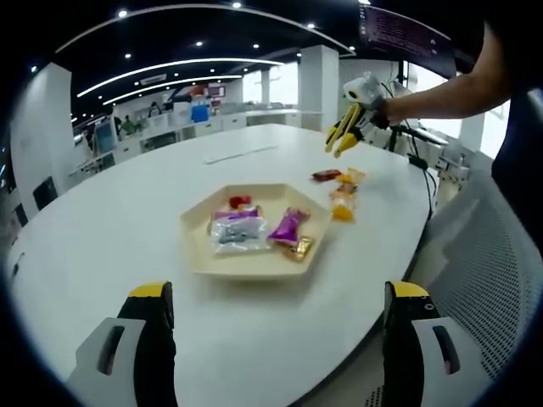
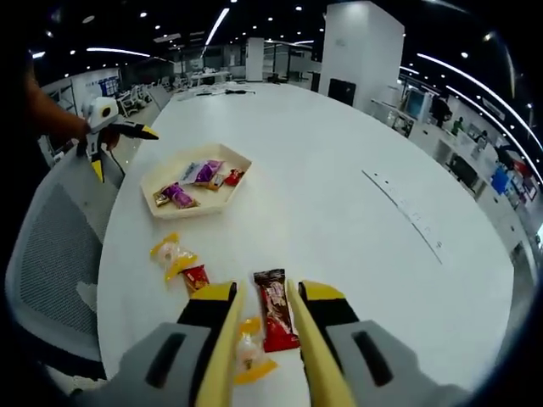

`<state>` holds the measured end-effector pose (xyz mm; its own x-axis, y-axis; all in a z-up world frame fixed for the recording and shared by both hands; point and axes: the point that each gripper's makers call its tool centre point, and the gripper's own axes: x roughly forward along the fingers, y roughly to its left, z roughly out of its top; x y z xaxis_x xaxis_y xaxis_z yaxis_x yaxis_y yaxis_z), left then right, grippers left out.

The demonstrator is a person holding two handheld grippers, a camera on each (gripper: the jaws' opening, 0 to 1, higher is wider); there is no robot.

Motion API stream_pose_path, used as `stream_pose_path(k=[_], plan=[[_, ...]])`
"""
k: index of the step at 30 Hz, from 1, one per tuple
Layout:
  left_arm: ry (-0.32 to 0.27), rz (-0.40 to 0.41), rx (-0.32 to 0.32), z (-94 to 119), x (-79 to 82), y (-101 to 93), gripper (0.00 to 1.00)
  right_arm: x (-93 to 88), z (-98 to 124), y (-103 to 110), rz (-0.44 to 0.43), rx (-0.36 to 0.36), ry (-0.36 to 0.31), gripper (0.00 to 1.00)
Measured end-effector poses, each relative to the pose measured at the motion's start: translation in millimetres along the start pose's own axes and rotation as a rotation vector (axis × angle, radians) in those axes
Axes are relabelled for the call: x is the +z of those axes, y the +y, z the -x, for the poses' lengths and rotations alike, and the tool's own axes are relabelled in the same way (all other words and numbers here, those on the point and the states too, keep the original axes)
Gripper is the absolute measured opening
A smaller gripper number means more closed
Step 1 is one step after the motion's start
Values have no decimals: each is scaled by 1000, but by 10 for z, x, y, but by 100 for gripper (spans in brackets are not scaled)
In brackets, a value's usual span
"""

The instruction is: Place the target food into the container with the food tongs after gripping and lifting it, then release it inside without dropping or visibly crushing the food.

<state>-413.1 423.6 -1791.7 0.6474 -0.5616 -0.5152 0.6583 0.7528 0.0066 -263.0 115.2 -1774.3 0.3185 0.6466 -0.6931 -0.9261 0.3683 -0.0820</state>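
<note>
A beige hexagonal tray (image 1: 197, 254) (image 2: 161, 180) on the white table holds several wrapped snacks, among them a purple one (image 1: 287, 227) and a silvery one (image 1: 239, 237). Loose snacks lie beside it: a dark red bar (image 2: 273, 318) (image 1: 327, 175), a yellow candy (image 2: 250, 352), a small red one (image 2: 196, 275) and a yellow-wrapped one (image 2: 172, 254) (image 1: 343, 203). My right gripper (image 2: 267, 292) (image 1: 339, 140), with yellow blades, hovers open above the dark red bar, holding nothing. My left gripper (image 1: 280, 305) (image 2: 114, 148) stands wide open, empty, short of the tray.
A grey mesh chair (image 1: 492, 280) (image 2: 51, 254) stands at the table's near edge. A thin strip (image 2: 407, 212) (image 1: 242, 154) lies on the far tabletop. A person's arm (image 1: 450, 89) holds the right gripper. Office desks fill the background.
</note>
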Motion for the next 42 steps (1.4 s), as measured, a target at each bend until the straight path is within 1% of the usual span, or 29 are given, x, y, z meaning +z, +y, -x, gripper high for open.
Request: stream_pose_path(k=[9, 14, 19, 25, 28, 34, 37, 39, 40, 41, 42], plan=[[6, 2, 6, 0, -15, 9, 100, -92, -67, -24, -4, 8, 17, 28], [11, 2, 8, 2, -22, 9, 100, -174, -158, -28, -14, 17, 21, 28], [19, 4, 7, -4, -37, 8, 100, -263, -264, -27, -13, 29, 45, 28], [22, 4, 8, -9, -46, 14, 100, -337, -332, -41, -41, 33, 57, 28], [23, 6, 8, -9, -46, 16, 100, -377, -361, -45, -39, 35, 71, 28], [24, 6, 9, -5, -40, 9, 100, -359, -380, -79, -32, 34, 79, 28], [23, 8, 10, -5, -36, 11, 100, -332, -387, -92, -35, 35, 71, 28], [24, 8, 10, -7, -43, 15, 100, -369, -408, -75, -14, 42, 96, 28], [25, 8, 9, -9, -47, 14, 100, -431, -428, -70, 16, 46, 129, 28], [26, 8, 7, -10, -51, 11, 100, -465, -457, -56, 23, 48, 145, 28], [26, 8, 6, -10, -52, 9, 100, -468, -455, -46, 25, 52, 148, 28]])
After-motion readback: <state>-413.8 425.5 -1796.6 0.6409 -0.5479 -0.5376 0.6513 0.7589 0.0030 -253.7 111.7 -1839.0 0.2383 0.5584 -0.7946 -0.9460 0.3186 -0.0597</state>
